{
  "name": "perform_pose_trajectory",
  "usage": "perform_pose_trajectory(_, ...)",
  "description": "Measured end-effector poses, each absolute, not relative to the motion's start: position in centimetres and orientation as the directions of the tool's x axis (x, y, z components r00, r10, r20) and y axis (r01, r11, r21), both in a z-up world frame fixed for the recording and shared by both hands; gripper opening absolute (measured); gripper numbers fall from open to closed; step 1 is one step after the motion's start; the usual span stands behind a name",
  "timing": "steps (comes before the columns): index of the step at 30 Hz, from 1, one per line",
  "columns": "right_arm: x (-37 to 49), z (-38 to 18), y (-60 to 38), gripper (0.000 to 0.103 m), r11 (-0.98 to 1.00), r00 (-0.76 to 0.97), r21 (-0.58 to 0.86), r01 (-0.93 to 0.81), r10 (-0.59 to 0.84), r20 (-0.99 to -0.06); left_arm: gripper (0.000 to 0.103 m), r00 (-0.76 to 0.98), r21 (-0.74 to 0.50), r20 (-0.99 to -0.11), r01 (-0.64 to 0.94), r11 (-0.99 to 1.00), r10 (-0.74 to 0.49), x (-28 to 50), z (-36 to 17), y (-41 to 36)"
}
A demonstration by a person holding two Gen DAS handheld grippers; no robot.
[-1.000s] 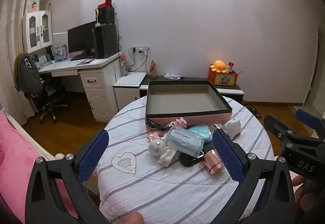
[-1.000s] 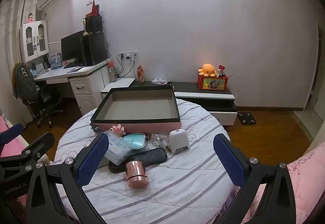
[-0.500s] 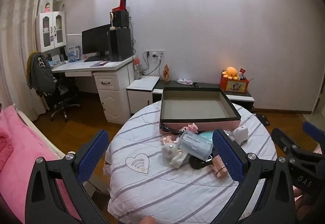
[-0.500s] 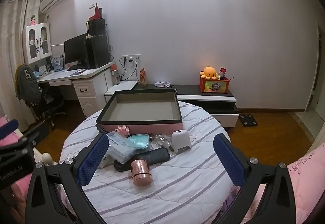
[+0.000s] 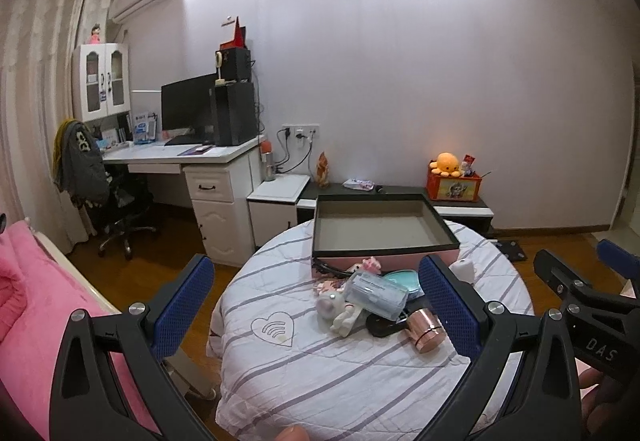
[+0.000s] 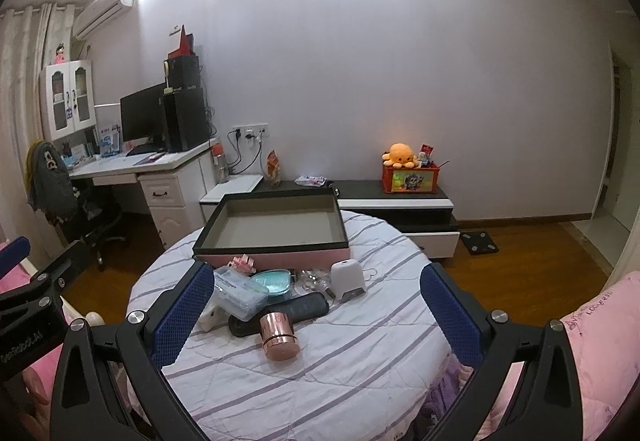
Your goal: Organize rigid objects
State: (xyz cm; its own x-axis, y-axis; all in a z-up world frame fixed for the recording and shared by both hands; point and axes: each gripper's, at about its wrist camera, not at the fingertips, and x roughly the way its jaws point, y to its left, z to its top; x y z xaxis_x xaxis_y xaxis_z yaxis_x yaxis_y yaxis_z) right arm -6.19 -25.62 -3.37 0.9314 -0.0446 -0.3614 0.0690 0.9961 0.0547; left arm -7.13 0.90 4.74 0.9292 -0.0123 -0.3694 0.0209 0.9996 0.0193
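I see the round table (image 6: pixel 360 357) under its striped quilted cover, and at its far side the shallow pink box (image 6: pixel 276 225) with a dark rim, its long axis running left to right across my view, open side up. In front of the box, touching one another in a heap, lie the smaller things. The dark remote (image 6: pixel 280 313) lies flat with its long axis slanting from near-left to far-right. The clear plastic case (image 6: pixel 240 291) rests partly on it, its length angled toward the box. The copper cylinder (image 6: pixel 279 335) lies tipped on its side, one flat end toward me. The white rounded device (image 6: pixel 348 279) stands upright just right of the teal heart-shaped case (image 6: pixel 274 283) — that one is half covered by the clear case. A white toy figure (image 5: pixel 340 311) lies on its side at the left of the heap; what lies under it I cannot make out.

My left gripper (image 5: pixel 316 305) hangs above the near edge with fingers spread wide, holding nothing. My right gripper (image 6: pixel 316 305) is likewise spread wide and holds nothing.
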Motion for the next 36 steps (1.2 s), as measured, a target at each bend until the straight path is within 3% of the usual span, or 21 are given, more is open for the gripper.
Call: perform_pose_trajectory(36,-7.7,-3.4,-25.2,0.103,0.996,0.933,0.050,0.076,-0.053,-0.355,0.103,0.927,-0.014,-0.375,0.022,1.000,-0.026,-8.3,4.1,1.8)
